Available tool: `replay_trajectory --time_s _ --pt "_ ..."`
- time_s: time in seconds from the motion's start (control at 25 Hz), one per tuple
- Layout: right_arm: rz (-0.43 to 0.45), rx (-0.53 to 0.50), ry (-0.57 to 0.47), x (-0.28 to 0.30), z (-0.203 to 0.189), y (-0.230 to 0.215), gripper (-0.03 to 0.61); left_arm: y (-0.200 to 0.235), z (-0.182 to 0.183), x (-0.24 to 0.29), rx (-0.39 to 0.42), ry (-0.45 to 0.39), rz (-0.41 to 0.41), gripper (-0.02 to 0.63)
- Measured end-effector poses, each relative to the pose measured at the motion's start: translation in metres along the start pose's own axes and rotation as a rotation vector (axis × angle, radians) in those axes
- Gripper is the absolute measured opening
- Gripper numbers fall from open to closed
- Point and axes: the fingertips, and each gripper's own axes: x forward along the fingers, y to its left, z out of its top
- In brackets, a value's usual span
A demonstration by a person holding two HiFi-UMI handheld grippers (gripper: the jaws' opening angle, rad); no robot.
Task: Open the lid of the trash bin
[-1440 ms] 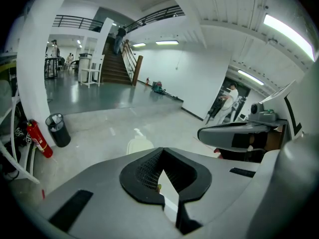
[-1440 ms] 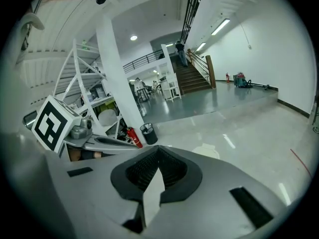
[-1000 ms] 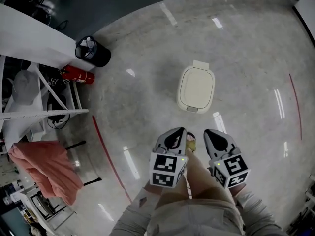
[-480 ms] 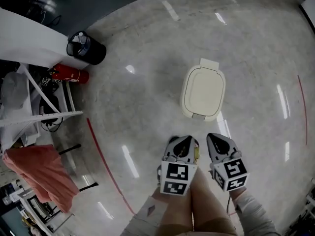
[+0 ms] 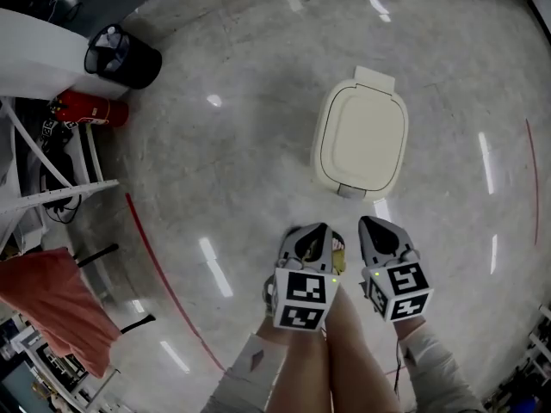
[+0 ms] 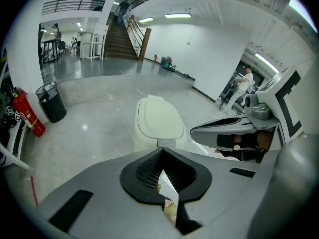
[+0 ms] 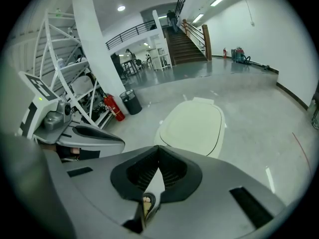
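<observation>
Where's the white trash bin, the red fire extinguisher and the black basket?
trash bin [image 5: 360, 136]: head view, middle of its closed top.
fire extinguisher [image 5: 93, 108]: head view, middle of its red body.
black basket [image 5: 139, 65]: head view, its dark outer wall.

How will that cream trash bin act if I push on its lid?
The trash bin looks like light plastic standing free on the glossy floor, so a sideways push would probably slide it. It seems squat and wide, so tipping looks unlikely. The lid appears stiff, likely swinging up from the near tab.
</observation>
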Motion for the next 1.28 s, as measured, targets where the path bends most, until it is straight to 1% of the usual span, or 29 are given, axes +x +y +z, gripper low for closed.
replay_trajectory --time_s 0.32,0.64,0.8,1.0,1.16,1.28 --pt "-0.024 -0.026 0.046 0.039 -0.028 -0.024 -0.004 0.019 -0.025 0.026 -0.023 0.027 0.000 0.005" --pt "-0.053 0.000 0.082 0.067 -0.044 -0.041 -0.003 0.022 -0.038 0.039 -0.034 0.049 -0.003 0.005" --pt "-0.074 0.002 0.099 0.075 -0.045 -0.047 -0.003 0.020 -0.038 0.041 -0.020 0.057 -0.014 0.005" --pt "-0.084 0.007 0.103 0.079 -0.048 -0.048 -0.003 0.019 -0.033 0.043 -0.023 0.054 -0.025 0.005" --pt "-0.110 -0.020 0.093 0.079 -0.051 -0.046 -0.003 0.022 -0.031 0.044 -0.024 0.055 -0.025 0.005" --pt "-0.121 0.011 0.091 0.080 -0.051 -0.047 -0.003 0.025 -0.029 0.045 -0.033 0.056 -0.021 0.005"
